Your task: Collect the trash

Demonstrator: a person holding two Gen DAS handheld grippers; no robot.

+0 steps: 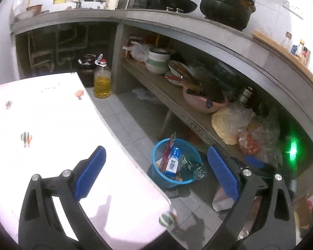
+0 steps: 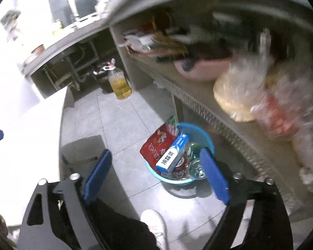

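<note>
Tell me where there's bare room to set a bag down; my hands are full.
Free: the white tabletop, bare but for its printed pattern, and the floor tiles between the table, the oil bottle and the blue basket. Crowded: the basket, stuffed with wrappers, and the lower shelf of bowls and bags.

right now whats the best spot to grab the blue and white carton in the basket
Grip the blue and white carton across its narrow sides near the raised upper end, coming from above. It leans tilted in the blue basket, upper end clear of the rim, lower end wedged among the red snack bag and a glass bottle. The right tongs are open and nearest, probably the easier choice.
</note>
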